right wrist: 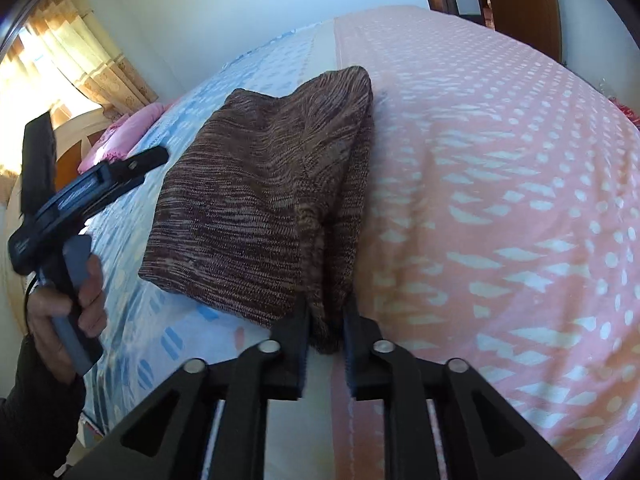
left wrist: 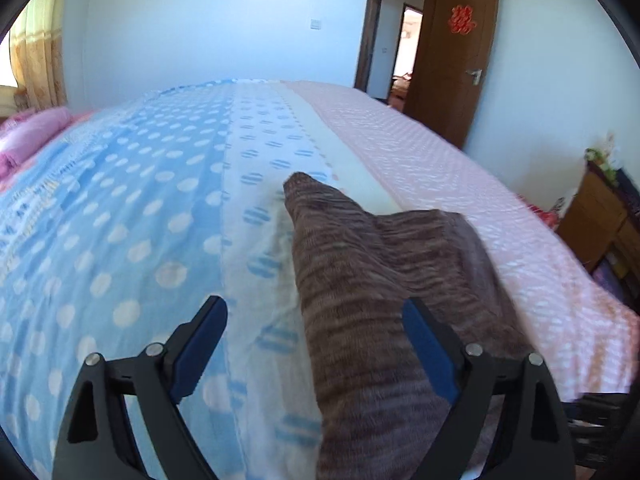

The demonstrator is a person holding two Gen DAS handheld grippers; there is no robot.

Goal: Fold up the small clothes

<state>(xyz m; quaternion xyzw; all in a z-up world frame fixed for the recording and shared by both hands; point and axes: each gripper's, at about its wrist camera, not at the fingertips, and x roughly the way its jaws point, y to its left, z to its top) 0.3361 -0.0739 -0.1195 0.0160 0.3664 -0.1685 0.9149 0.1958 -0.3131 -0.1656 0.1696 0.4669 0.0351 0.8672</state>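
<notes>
A brown knitted garment (right wrist: 264, 184) lies folded on the bed; it also shows in the left wrist view (left wrist: 360, 300). My right gripper (right wrist: 326, 320) is shut on the garment's near corner at its right edge. My left gripper (left wrist: 316, 320) is open, its jaws wide apart just above the bed, with the garment's left edge between them and nothing gripped. In the right wrist view the left gripper (right wrist: 148, 162) hangs in a hand at the far left, beside the garment and apart from it.
The bed cover is blue with white dots on the left (left wrist: 120, 220) and pink with white marks on the right (right wrist: 500, 200). A pink pillow (left wrist: 28, 140) lies far left. A wooden cabinet (left wrist: 600, 220) and an open door (left wrist: 452, 60) stand to the right.
</notes>
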